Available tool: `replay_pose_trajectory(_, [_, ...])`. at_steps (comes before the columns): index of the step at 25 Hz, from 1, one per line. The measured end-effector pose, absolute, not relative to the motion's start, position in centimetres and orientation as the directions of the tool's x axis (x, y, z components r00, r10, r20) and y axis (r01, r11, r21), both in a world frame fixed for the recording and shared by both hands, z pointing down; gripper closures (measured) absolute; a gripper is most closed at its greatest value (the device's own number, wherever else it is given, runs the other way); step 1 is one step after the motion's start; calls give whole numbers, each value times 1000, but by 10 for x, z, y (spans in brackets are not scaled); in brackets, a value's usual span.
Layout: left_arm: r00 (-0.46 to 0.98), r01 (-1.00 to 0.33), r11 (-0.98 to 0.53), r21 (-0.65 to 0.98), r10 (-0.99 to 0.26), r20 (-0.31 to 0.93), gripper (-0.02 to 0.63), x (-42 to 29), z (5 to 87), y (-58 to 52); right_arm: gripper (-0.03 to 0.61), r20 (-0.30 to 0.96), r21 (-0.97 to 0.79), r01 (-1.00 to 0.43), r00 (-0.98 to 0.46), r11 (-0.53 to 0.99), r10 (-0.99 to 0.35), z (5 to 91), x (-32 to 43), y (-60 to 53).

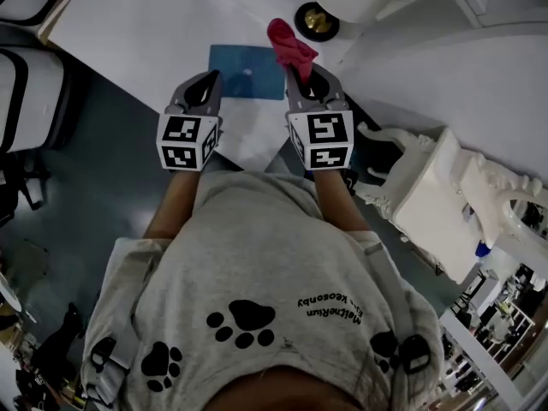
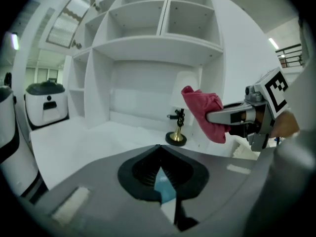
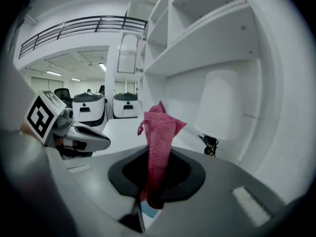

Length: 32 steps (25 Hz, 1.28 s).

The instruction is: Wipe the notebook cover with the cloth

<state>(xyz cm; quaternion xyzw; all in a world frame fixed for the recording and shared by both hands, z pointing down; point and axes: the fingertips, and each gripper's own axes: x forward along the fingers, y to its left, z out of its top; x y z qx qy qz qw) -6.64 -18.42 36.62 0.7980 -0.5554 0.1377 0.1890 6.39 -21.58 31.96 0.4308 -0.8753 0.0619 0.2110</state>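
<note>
White desk (image 1: 154, 32); right tool (image 1: 300, 73) hovers, clamping pink cloth (image 1: 289, 45) above notebook (image 1: 244, 71).

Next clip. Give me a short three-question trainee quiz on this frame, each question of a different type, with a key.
1. True or false: the left gripper holds the pink cloth.
2. The blue notebook lies: A on the white table; B on a shelf; C between the left gripper's jaws.
3. Fill in: the left gripper's jaws are ___, with nothing gripped between them.
Key: 1 false, the right gripper holds it; 2 A; 3 shut.
</note>
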Motion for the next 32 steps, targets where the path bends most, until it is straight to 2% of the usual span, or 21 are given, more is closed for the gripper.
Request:
replay_pose_trajectory(8, [300,-954,-299,30,-945,128,615,-58,236,-181,532,144,81,-830,-539,552,-830,226,66,-203])
replay_pose_trajectory(13, [282,-959,-282,-10,-959,28,615,-50,201,-167,535,78,79,-830,-547,552,-833,210,67,-187])
replay_pose_trajectory(32, [284,-958,-283,-35,-959,0,615,-35,202,-162,535,30,96,-806,-585,585,-811,204,67,-181])
